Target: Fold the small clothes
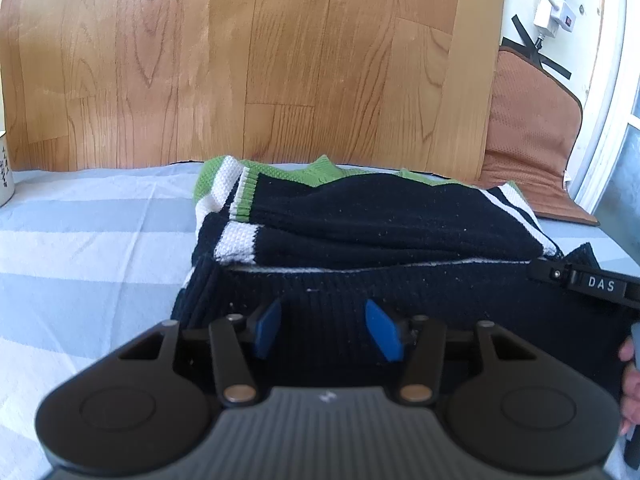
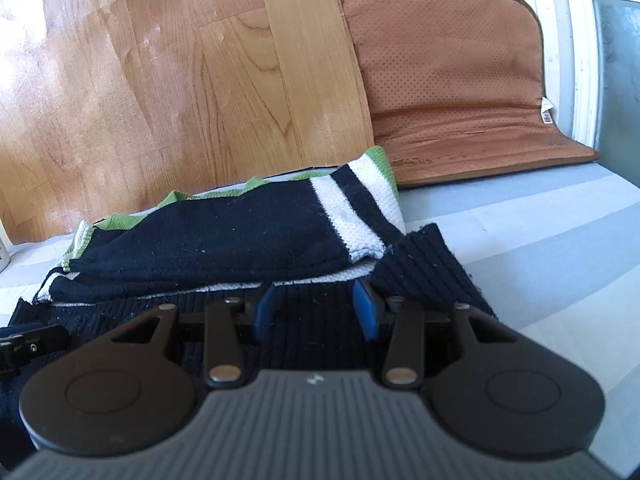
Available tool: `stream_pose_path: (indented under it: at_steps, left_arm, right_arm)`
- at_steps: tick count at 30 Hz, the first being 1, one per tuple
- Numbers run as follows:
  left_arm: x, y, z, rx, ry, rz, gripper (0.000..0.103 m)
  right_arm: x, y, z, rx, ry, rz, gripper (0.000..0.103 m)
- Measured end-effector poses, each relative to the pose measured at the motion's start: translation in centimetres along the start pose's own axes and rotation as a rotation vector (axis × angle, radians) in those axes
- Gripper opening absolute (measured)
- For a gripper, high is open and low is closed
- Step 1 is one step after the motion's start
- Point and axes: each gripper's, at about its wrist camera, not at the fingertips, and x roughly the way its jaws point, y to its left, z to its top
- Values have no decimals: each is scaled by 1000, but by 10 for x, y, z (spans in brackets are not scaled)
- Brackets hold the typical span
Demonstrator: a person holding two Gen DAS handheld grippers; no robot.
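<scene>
A small knit sweater (image 1: 360, 216), navy with white and green stripes, lies partly folded on a blue and white striped cloth (image 1: 100, 232). Its sleeves lie across the body, and the ribbed navy hem (image 1: 328, 292) is nearest me. My left gripper (image 1: 324, 326) is open, its blue pads over the hem's left part. My right gripper (image 2: 316, 308) is open over the hem's right part (image 2: 424, 264). The sweater also shows in the right wrist view (image 2: 224, 240). Whether the pads touch the fabric is unclear.
A brown mesh cushion (image 2: 452, 80) lies at the back right by a white door frame (image 1: 608, 112). Wooden flooring (image 1: 240, 60) lies beyond the cloth. A white mug (image 1: 5, 168) stands at the far left. A power strip (image 1: 554, 4) is at the top right.
</scene>
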Motion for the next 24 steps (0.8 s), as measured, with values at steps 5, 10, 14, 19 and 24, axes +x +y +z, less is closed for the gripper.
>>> stream_pose_path:
  at_steps: [5, 10, 14, 19, 24]
  left_arm:
    - [1, 0, -1, 1, -6, 1, 50]
    - [1, -3, -3, 14, -20, 14, 51]
    - [1, 0, -4, 2, -26, 4, 51]
    - [0, 0, -4, 0, -28, 2, 51]
    - [0, -1, -4, 7, -23, 4, 53]
  right_arm:
    - [-5, -1, -1, 26, -36, -114, 44]
    - [-5, -4, 0, 48, -32, -132, 44]
    - [-6, -6, 0, 55, -31, -128, 45]
    - [-6, -6, 0, 63, -32, -129, 45]
    - [-5, -4, 0, 54, -28, -133, 46]
